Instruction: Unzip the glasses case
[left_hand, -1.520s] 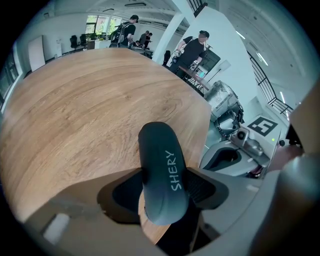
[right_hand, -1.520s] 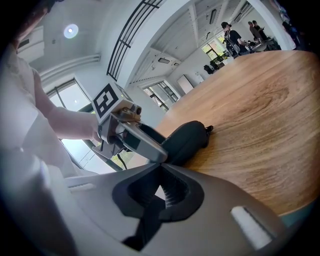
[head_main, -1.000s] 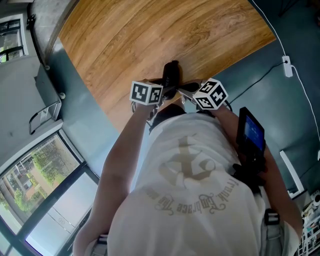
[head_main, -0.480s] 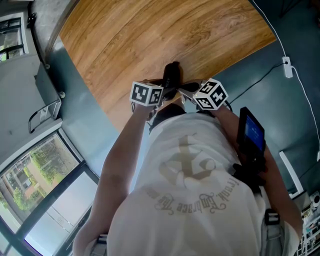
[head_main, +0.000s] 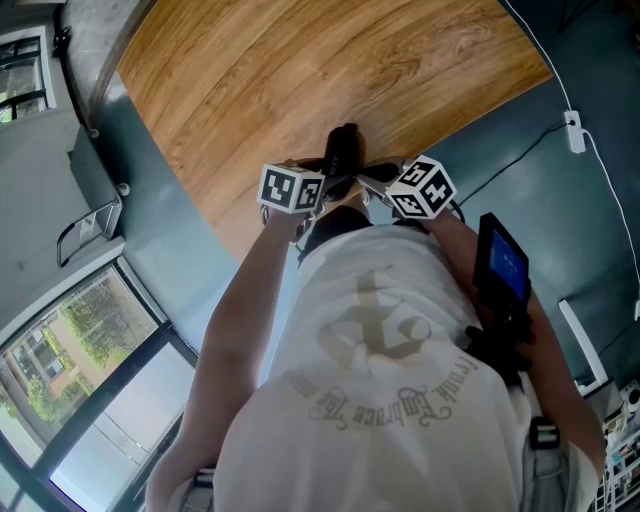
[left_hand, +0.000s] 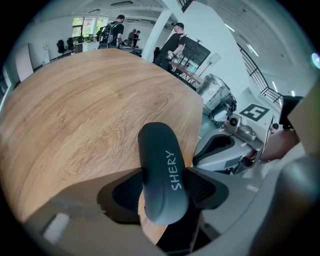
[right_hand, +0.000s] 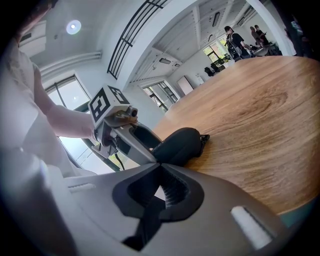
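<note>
At the wooden table's (left_hand: 75, 110) edge the glasses case (left_hand: 161, 165) is clamped between the left gripper's (left_hand: 165, 182) jaws. The right gripper's (right_hand: 161, 167) jaws are closed, empty, just short of it; next the zip pull (right_hand: 204, 137) probably must be pinched

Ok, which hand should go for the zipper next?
Right, probably. The left gripper has its fingers clamped on the glasses case, steadying it. The right gripper, fingers shut and empty, sits beside the case with the zip pull ahead.

From above, dark grey oval glasses case (head_main: 343, 148): near end hidden under left tongs (head_main: 334, 183). Small dark tab (right_hand: 204, 137) at far end too small to identify. Wooden counter (head_main: 300, 80) cut by top edge.
</note>
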